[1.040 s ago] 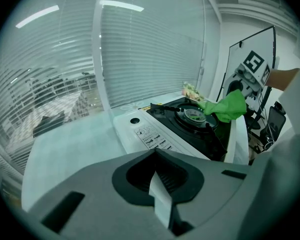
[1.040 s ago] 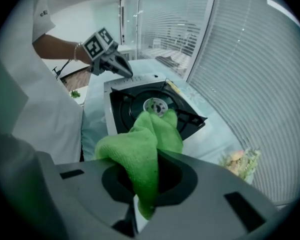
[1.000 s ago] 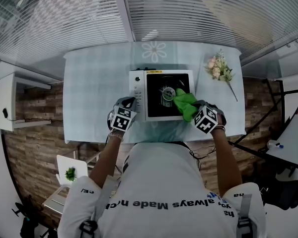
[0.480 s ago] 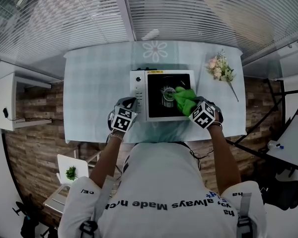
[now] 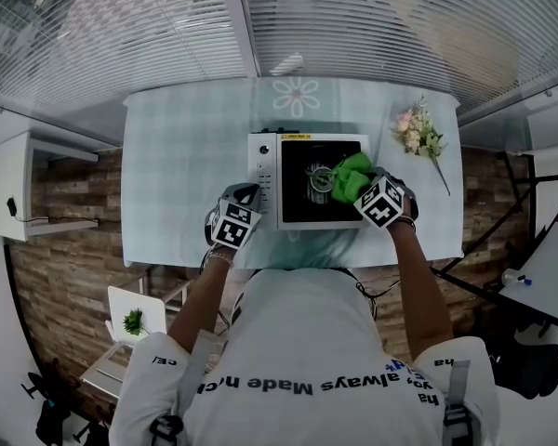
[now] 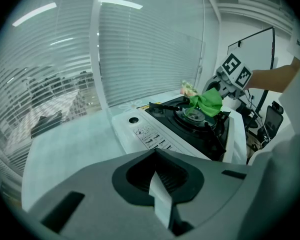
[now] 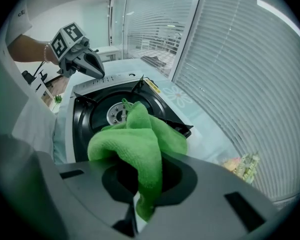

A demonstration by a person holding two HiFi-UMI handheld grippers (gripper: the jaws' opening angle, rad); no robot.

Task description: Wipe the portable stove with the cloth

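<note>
A white portable stove [image 5: 263, 182] with a black top and a round burner [image 5: 318, 178] sits in the middle of the table. My right gripper [image 5: 370, 188] is shut on a green cloth [image 5: 351, 176] that lies bunched on the stove's right half, beside the burner. In the right gripper view the green cloth [image 7: 140, 144] fills the jaws over the black top [image 7: 90, 119]. My left gripper [image 5: 245, 199] hovers at the stove's front left corner, shut, with nothing in it. The left gripper view shows the stove [image 6: 155, 129] and the green cloth [image 6: 208, 102] ahead.
The stove stands on a pale checked tablecloth [image 5: 186, 175]. A small bunch of flowers [image 5: 415, 134] lies at the table's right back. A window with blinds [image 5: 353, 26] runs behind the table. The control panel [image 5: 260, 178] is on the stove's left side.
My right gripper has pushed the cloth from the stove's front right corner farther back along its right side. The left gripper has stayed put.
</note>
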